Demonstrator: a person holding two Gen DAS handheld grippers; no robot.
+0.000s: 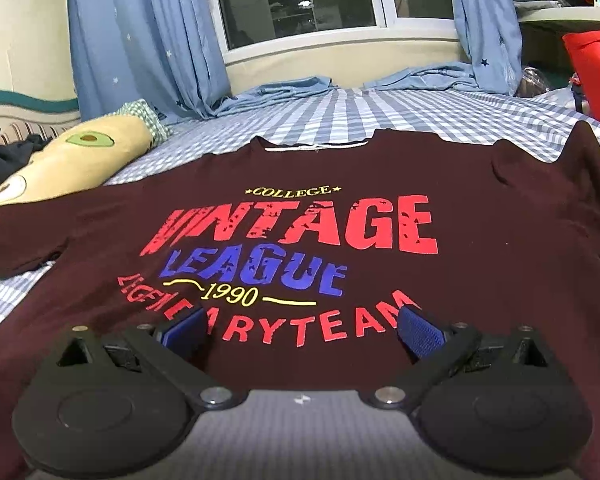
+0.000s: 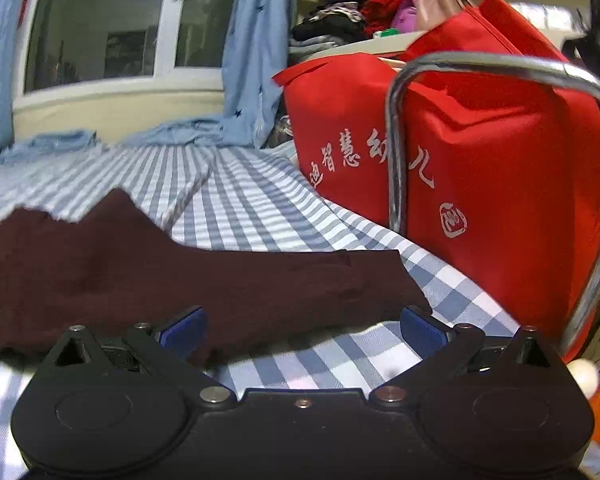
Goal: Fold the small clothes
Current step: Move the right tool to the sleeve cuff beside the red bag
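Though spread flat and print-up on the blue-and-white checked cotton bed sheet [image 1: 340,116], not yet folded anywhere: dark maroon short-sleeved T-shirt [image 1: 500,280] with red, blue and yellow lettering. Collar far off toward the window, hem toward the holder, long axis straight ahead from the black two-finger left gripper [image 1: 302,322] with blue pads. Held low over the lower lines of the print, roughly on the shirt's midline, pointing up the body toward the collar. Jaws wide apart, gripping nothing; cannot tell whether touching the cloth or just above it.

Off to the shirt's right side, the matching black right gripper [image 2: 300,324], level and low over the sheet, likewise spread wide and holding nothing. Directly in front of it, the right sleeve [image 2: 260,292], long axis crosswise to the fingers, cuff end near the right-hand finger, lower edge just ahead of the opening, the left-hand finger already over maroon cloth. Beyond and to the right, a bright red fabric bag [image 2: 480,160] with pale characters behind a bent chrome metal tube [image 2: 396,140], close to the sleeve end but apart from it.

Judged from this: sleeve fold first, and clearly work for the right side, being much the nearer. Needs only a short reach forward, a pinch at the cuff edge, then a carry leftward across the chest. Meanwhile well placed on the left for pinning the body flat. On the far left, a long yellow avocado-print pillow [image 1: 88,148] touching the other sleeve, likely in the way later
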